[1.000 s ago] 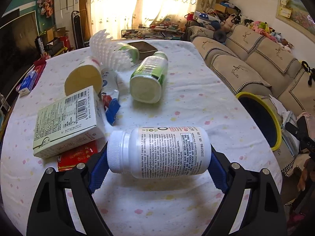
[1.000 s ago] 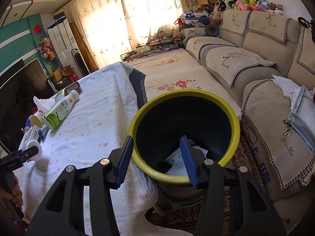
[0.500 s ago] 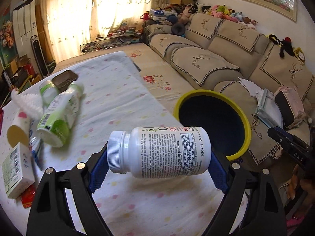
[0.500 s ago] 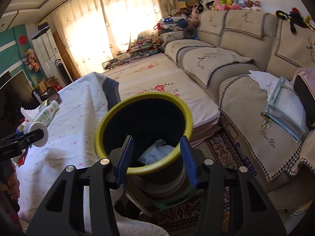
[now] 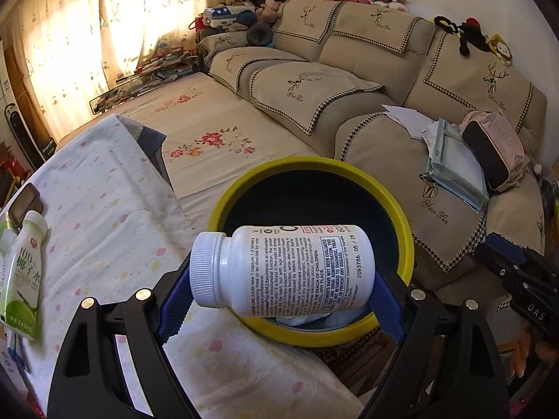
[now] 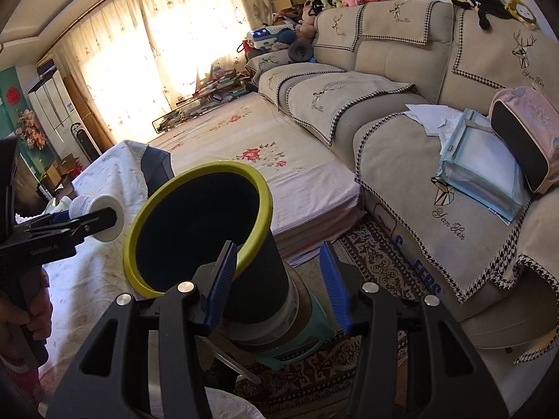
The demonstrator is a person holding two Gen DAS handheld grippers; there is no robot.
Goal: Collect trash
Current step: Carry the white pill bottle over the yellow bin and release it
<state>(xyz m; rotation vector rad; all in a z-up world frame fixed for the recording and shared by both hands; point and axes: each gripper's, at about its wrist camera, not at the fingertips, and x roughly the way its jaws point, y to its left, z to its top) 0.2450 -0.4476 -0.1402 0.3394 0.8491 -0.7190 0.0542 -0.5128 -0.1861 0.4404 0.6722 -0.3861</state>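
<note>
I held the smooth white plastic pill bottle (image 5: 283, 272), ribbed cap leftward, sideways between my left gripper (image 5: 279, 300) jaws, clamped end to end, over the yellow-rimmed dark round bin (image 5: 401, 223) beside the cloth-covered surface's (image 5: 104, 230) edge. My right gripper (image 6: 276, 279) jaws stood apart, empty, flanking the bin's wall.

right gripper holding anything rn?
No: in the right wrist view the right gripper is open, its blue fingers apart and bare, with only the bin showing behind them.
</note>
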